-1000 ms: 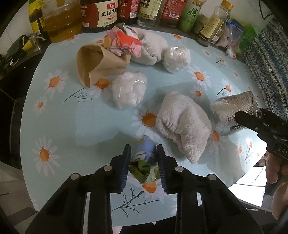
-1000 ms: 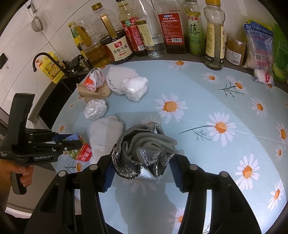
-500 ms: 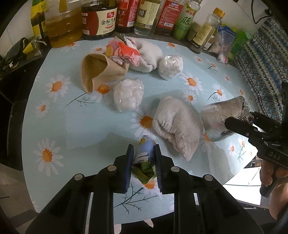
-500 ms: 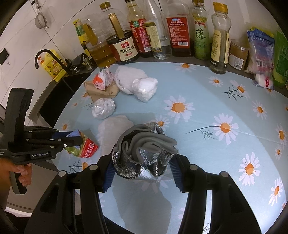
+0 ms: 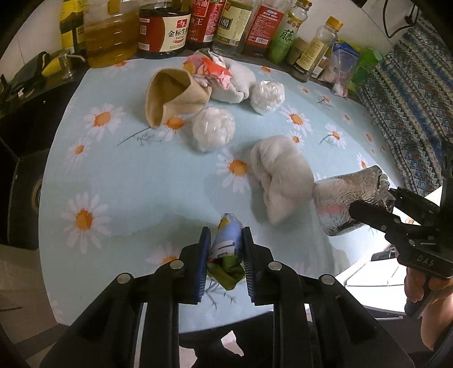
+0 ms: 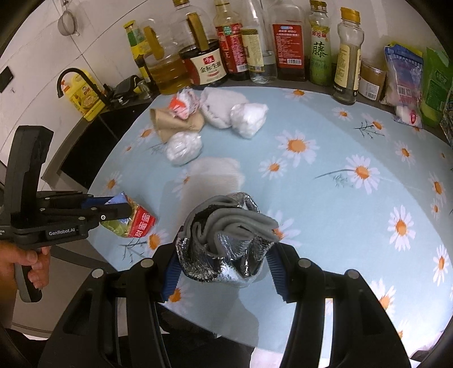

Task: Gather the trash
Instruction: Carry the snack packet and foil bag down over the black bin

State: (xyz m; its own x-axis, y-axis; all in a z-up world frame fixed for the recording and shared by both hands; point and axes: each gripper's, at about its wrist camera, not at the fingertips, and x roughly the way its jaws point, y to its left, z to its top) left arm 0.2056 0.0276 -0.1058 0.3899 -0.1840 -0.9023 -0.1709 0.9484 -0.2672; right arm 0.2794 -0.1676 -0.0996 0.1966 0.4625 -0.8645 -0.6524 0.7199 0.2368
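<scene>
Pinching a crumpled snack wrapper (image 5: 225, 249), the left gripper (image 5: 225, 254) sits at the bottom centre of the left wrist view, its jaws drawn nearly together with the blue-and-green packet squeezed between the blue pads; the packet's top pokes up above the fingertips. In the right wrist view the same wrapper (image 6: 133, 219) shows at the middle left, its red side facing out, held at the near edge of the worktop (image 6: 325, 198).

The right gripper (image 6: 222, 271) stands at the lower centre of its own view, jaws about half open and clamped on a bunched silver foil bag with a grey lining (image 6: 226, 240). From the left wrist view that foil bundle (image 5: 345, 203) appears at the right edge, gripped by the black fingers coming in from the lower right.

Other trash lies on the daisy-patterned worktop: a crumpled white towel (image 5: 280, 181) just left of the foil bundle, a clear plastic wad (image 5: 213, 128) in the middle, a second plastic wad (image 5: 267, 96) farther back, a brown paper bag (image 5: 172, 96) lying on its side at the upper left, and a pink-and-orange wrapper (image 5: 208, 68) resting against another white cloth (image 5: 240, 82). A row of sauce and oil bottles (image 5: 223, 25) lines the top of the frame.
</scene>
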